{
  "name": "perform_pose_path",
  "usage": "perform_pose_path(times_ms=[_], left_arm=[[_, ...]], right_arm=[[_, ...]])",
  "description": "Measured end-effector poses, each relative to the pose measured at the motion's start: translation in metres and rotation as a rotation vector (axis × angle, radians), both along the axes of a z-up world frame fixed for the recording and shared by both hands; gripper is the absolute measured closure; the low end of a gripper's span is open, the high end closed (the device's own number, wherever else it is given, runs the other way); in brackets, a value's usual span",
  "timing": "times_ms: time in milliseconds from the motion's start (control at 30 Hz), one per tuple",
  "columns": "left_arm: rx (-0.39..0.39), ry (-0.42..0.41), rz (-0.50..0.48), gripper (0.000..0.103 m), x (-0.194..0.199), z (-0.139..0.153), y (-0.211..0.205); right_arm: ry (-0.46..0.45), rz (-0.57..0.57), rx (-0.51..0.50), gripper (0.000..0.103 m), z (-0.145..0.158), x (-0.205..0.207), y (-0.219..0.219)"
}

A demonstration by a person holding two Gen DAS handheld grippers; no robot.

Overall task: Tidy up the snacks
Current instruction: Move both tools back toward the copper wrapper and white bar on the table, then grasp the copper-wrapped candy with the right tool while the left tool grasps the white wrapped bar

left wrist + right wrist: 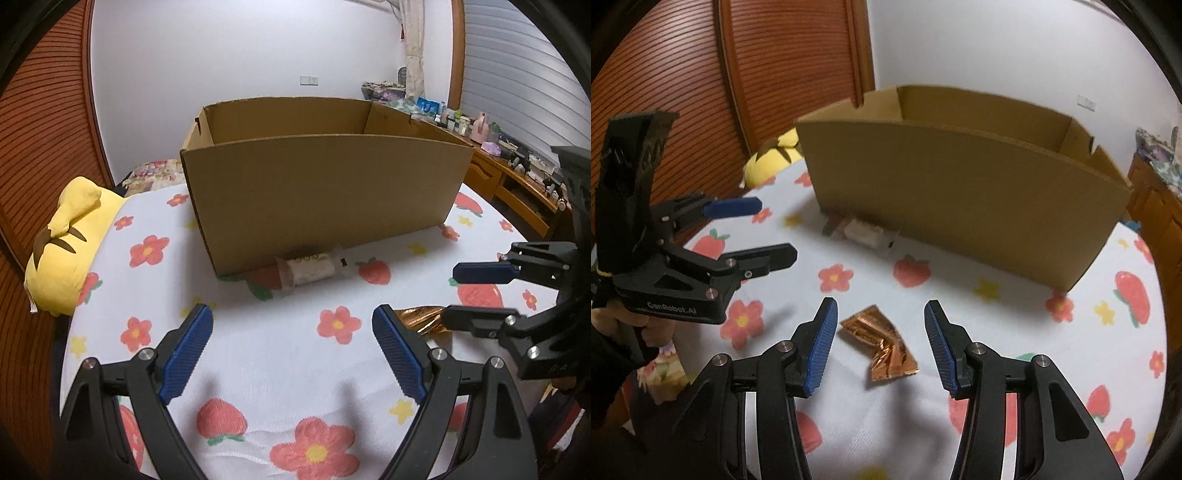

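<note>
One readable label, "GenRobot.AI", marks the left claw (764, 232).

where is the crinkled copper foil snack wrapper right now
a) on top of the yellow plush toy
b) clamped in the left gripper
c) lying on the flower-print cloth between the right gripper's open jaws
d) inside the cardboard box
c: the right wrist view shows the crinkled copper foil snack wrapper flat on the white flower-and-strawberry print cloth, between the right gripper's open jaws, which do not touch it.
</note>
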State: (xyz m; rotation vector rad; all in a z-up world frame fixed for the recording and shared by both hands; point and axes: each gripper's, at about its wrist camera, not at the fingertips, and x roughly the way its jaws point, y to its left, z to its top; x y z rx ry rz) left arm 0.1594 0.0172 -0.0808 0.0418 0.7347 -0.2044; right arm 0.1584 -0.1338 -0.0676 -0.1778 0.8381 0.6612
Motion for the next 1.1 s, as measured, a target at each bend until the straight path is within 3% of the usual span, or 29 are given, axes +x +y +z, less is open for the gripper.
perform_pose_path(times_ms=[500, 733, 1100], left_arm=[[-0.004, 0.007, 0.009, 0.014, 0.002, -0.005, 0.0], [-0.007, 0.011, 0.012, 0.014, 0.004, -0.007, -0.001], [-0.032, 0.021, 0.007, 0.015, 0.026, -0.007, -0.01]], right_arm=[[0.05, 0.029, -0.056, 0.056, -0.025, 0.007, 0.014], [0.05, 0.038, -0.083, 0.074, -0.031, 0.007, 0.017], [0.028, 0.04, -0.066, 0.082, -0.029, 0.003, 0.008]])
